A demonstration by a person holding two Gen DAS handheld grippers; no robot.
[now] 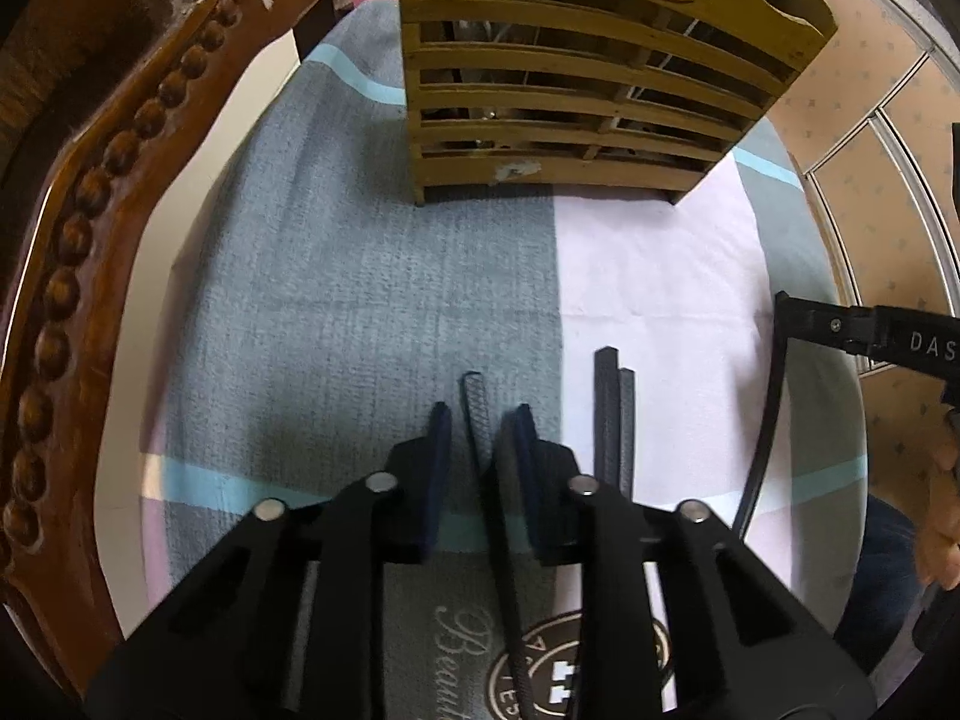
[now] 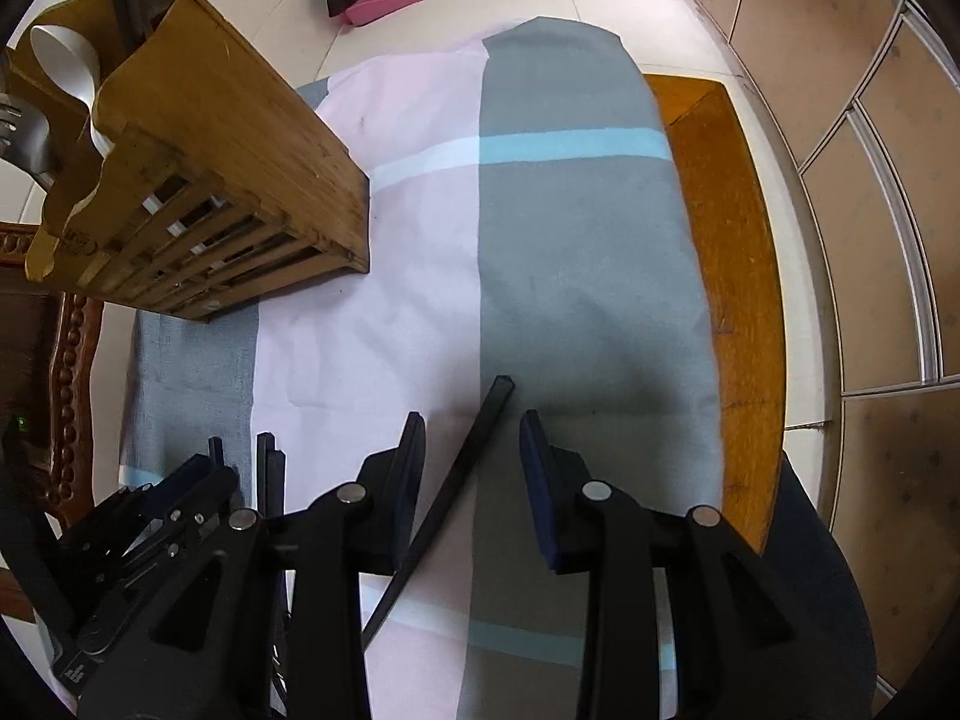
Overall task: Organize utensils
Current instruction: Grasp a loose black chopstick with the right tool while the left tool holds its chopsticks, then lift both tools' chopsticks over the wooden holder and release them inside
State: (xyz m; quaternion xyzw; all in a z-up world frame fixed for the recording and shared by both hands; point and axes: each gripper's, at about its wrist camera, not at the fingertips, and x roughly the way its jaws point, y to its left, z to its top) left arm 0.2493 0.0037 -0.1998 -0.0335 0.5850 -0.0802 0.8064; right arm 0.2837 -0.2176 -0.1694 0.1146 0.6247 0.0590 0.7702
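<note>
Left tool (image 1: 480, 414) hides the chopstick's (image 1: 477, 414) length, grip possibly loose.

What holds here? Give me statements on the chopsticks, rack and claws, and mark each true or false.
1. A chopstick lies between the left claw's fingers. True.
2. The rack is empty. False: it holds a spoon and forks.
3. A pair of chopsticks lies side by side on the cloth. True.
4. The right claw grips a spoon. False: it stands open around another chopstick.
</note>
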